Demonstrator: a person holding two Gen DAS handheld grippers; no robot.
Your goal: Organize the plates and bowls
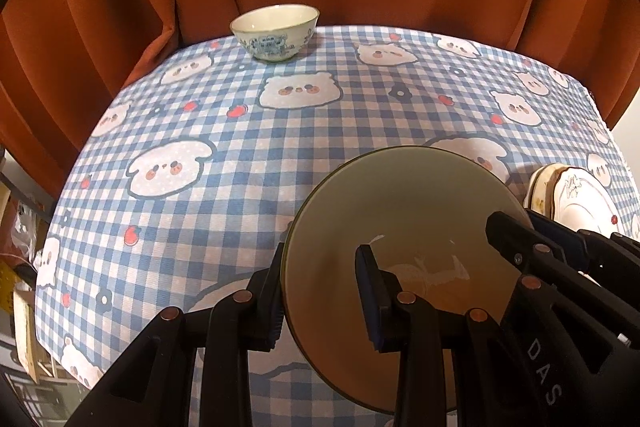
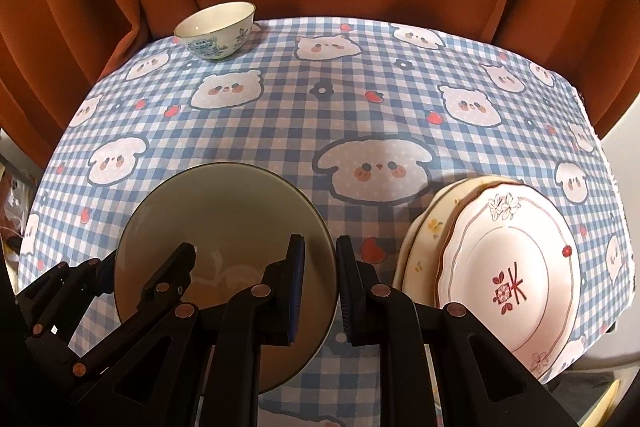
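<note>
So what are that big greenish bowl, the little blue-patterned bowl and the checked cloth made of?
The big greenish bowl looks like glazed ceramic: smooth, soft sheen, a pale motif in its base; a glossy plastic can't be ruled out. The little blue-patterned bowl looks like glazed porcelain, glossy cream with a thin dark rim line. The checked cloth seems a matte printed fabric, with a fine weave showing.

checked tablecloth (image 2: 360, 131) carries a small bowl (image 2: 216, 31), stacked plates (image 2: 508, 279), perhaps the green bowl (image 2: 224, 211).
</note>
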